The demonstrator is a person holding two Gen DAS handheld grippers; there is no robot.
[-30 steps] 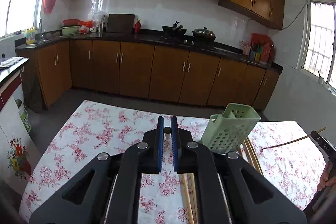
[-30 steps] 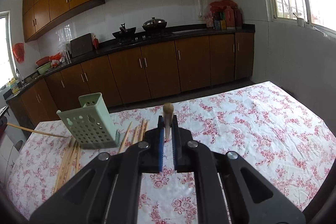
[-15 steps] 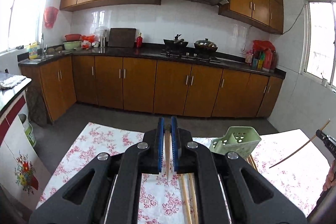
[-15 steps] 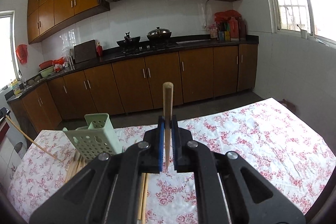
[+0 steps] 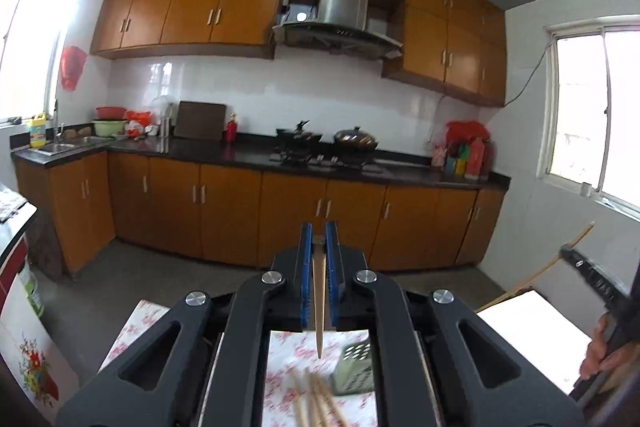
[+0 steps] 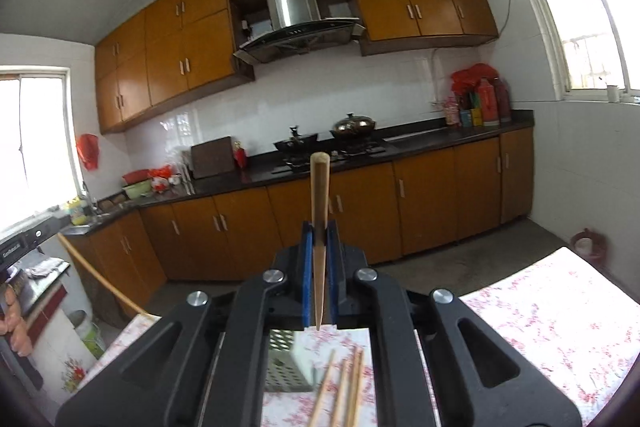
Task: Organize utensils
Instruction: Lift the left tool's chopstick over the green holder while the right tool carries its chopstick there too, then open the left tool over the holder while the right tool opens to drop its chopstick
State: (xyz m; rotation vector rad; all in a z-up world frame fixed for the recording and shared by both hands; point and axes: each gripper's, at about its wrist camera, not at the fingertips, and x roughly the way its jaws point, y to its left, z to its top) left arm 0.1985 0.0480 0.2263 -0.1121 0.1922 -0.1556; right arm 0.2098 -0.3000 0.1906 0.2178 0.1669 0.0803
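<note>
The left tongs [image 5: 319, 239] are clamped on a wooden chopstick [image 5: 319, 307] that hangs point down between the blue pads [image 5: 306, 267]. The right tongs [image 6: 319, 235] pinch another chopstick [image 6: 319, 211], its blunt end standing above the pads and its tip pointing down. Below both, on the counter with its floral cloth [image 6: 552, 327], loose chopsticks [image 6: 340, 387] lie just beside a pale green perforated utensil holder [image 6: 286, 363]. At the left view's right edge, a person's hand [image 5: 604, 351] grips the other tool.
</note>
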